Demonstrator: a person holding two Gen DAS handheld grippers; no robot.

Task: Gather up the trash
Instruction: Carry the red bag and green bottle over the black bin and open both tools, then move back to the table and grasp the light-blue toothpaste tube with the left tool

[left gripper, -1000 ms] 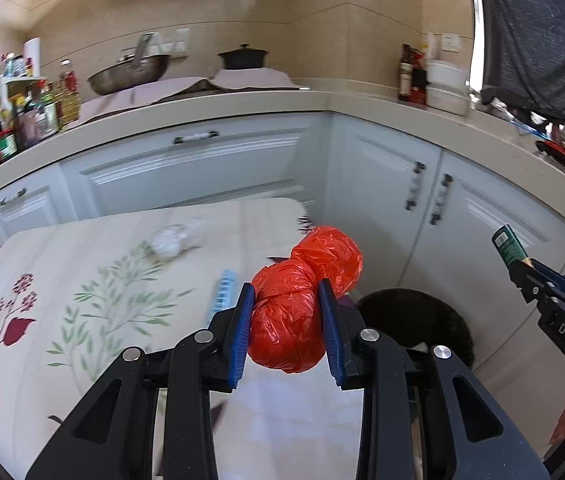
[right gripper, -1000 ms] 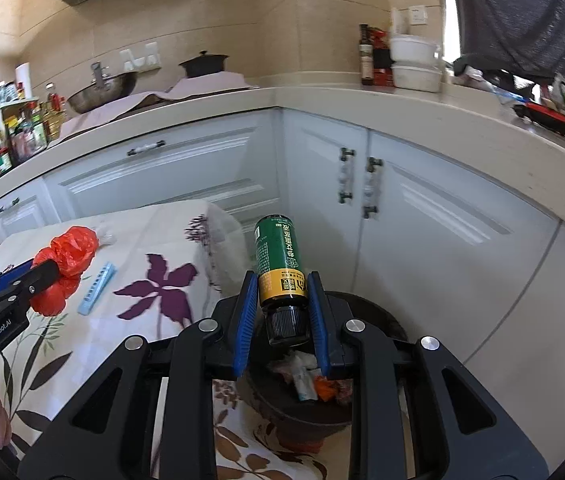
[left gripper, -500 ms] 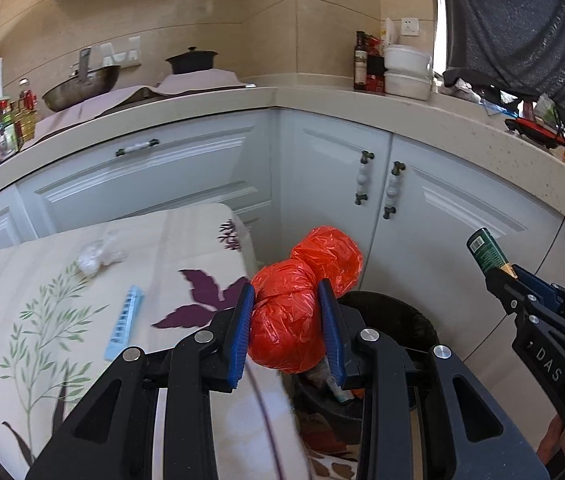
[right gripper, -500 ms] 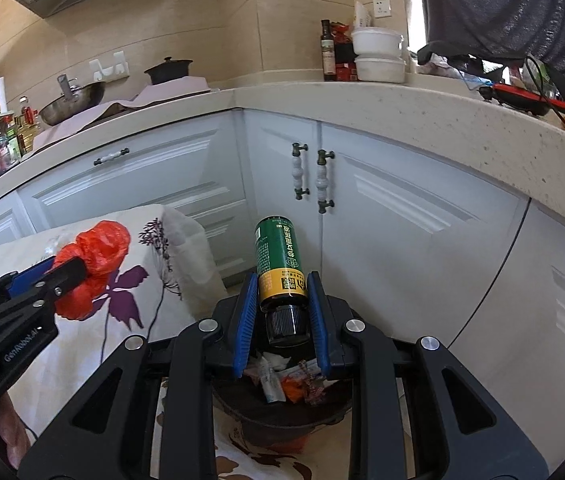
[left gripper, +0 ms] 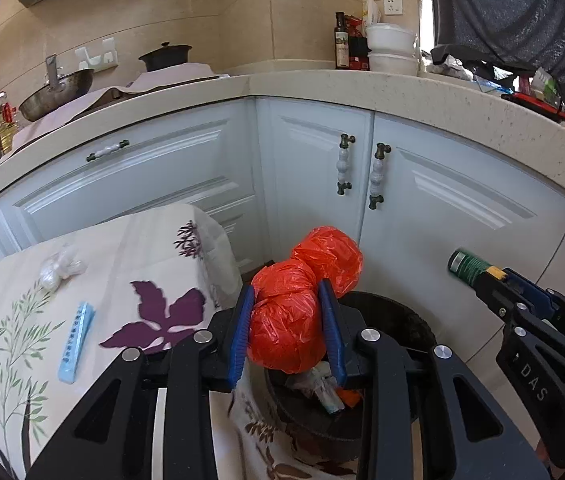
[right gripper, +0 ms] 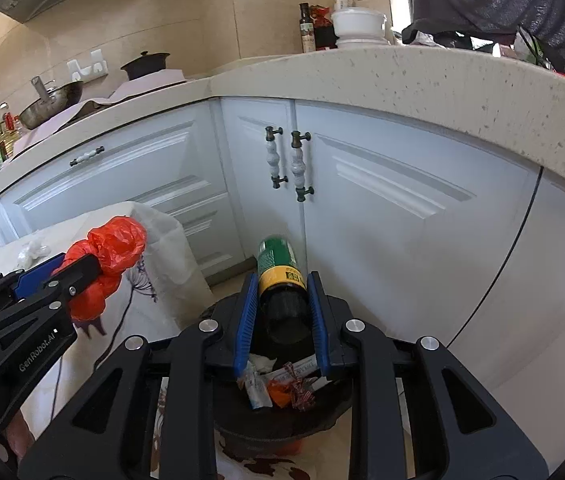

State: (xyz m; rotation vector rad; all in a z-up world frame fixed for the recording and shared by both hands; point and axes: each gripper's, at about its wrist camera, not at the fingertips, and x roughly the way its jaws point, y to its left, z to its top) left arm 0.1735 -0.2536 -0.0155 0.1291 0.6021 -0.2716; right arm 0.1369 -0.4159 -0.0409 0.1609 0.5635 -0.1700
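My left gripper (left gripper: pixel 287 322) is shut on a crumpled red plastic bag (left gripper: pixel 294 312) and holds it over the near rim of the black trash bin (left gripper: pixel 394 320). My right gripper (right gripper: pixel 281 316) is shut on a dark bottle with a green and yellow label (right gripper: pixel 280 276), held above the same bin (right gripper: pixel 274 428), which holds wrappers and scraps. The bottle also shows in the left wrist view (left gripper: pixel 470 268), and the red bag shows in the right wrist view (right gripper: pixel 110 252).
A table with a floral cloth (left gripper: pixel 130 264) stands left of the bin, with a clear crumpled wrapper (left gripper: pixel 60 270) and a light blue strip (left gripper: pixel 76 342) on it. White cabinets (left gripper: pixel 422 200) and a stone countertop (left gripper: pixel 362 84) close off the corner behind the bin.
Both grippers have moved right from over the table to above the bin, still holding the red bag and the bottle. The bottle now tilts forward, away from the camera.
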